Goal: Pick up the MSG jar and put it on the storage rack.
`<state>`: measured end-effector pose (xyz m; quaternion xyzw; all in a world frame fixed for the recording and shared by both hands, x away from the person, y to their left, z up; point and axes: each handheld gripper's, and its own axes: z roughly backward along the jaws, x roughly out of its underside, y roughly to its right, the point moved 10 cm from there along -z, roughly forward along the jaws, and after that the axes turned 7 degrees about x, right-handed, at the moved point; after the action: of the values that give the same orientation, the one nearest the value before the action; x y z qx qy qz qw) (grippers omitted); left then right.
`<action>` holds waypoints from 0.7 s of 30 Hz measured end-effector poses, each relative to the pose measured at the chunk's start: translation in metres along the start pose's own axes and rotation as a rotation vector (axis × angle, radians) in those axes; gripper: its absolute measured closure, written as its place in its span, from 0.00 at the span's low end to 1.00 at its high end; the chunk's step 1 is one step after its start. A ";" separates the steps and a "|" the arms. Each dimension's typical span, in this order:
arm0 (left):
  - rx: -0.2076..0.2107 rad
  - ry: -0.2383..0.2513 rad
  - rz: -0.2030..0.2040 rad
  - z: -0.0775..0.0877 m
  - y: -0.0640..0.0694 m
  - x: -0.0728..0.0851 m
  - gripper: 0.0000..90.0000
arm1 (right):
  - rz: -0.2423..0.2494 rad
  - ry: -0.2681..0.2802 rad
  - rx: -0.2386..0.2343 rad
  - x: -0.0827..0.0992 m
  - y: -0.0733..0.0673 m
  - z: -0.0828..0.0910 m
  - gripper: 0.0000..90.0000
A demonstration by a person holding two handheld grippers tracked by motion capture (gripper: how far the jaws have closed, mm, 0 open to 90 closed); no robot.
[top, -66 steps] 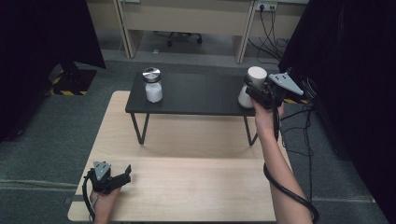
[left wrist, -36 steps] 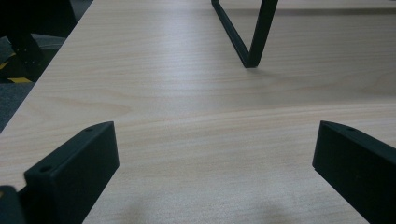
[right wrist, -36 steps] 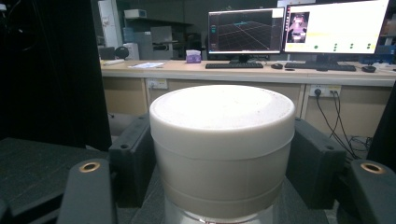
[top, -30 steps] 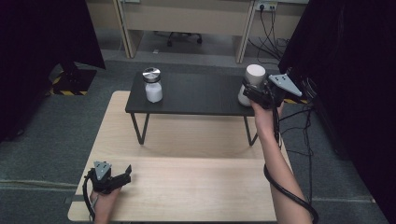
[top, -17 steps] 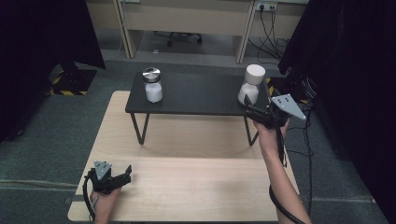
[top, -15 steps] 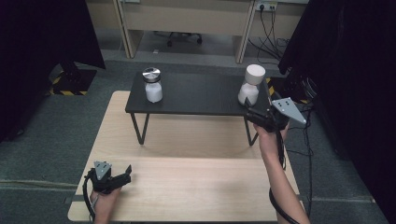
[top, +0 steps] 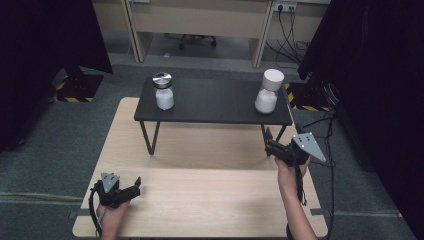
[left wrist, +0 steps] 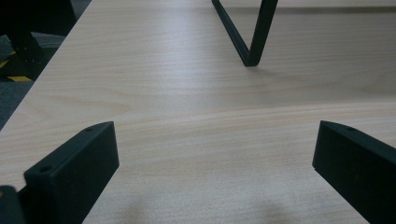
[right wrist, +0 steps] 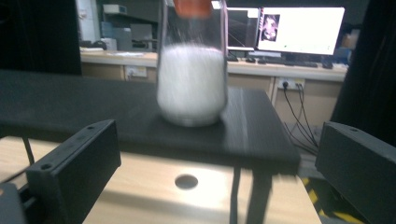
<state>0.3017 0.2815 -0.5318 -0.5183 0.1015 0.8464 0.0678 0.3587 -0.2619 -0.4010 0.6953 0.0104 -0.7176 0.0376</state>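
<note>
Lab: black curtains [top: 45,45], monitors [right wrist: 299,30]

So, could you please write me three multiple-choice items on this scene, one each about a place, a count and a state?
1. Where does the white-capped jar stand?
A. on the wooden table
B. at the right end of the black shelf
C. on the floor
2. How many jars are on the shelf?
A. one
B. two
C. four
3. How is the right gripper?
A. open and empty
B. shut on the jar
C. shut on a cable

Answers: 1 B, the jar sits by the shelf's right edge. 2 B, a silver-lidded jar stands at the left end too. 3 A, its jaws stand apart, short of the jar.
</note>
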 end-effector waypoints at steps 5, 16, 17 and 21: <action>-0.002 -0.003 -0.004 0.000 0.000 0.000 0.00 | -0.009 -0.035 0.019 0.021 0.004 0.007 0.00; -0.005 -0.009 -0.010 -0.001 0.001 0.000 0.00 | -0.006 -0.069 0.069 0.065 0.012 0.031 0.00; -0.005 -0.010 -0.009 -0.001 0.001 -0.001 0.00 | -0.007 -0.072 0.072 0.068 0.012 0.032 0.00; -0.005 -0.010 -0.009 -0.001 0.001 -0.001 0.00 | -0.004 -0.088 0.086 0.083 0.012 0.037 0.00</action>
<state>0.3024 0.2804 -0.5316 -0.5148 0.0969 0.8489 0.0708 0.3200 -0.2796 -0.4818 0.6642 -0.0207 -0.7472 0.0067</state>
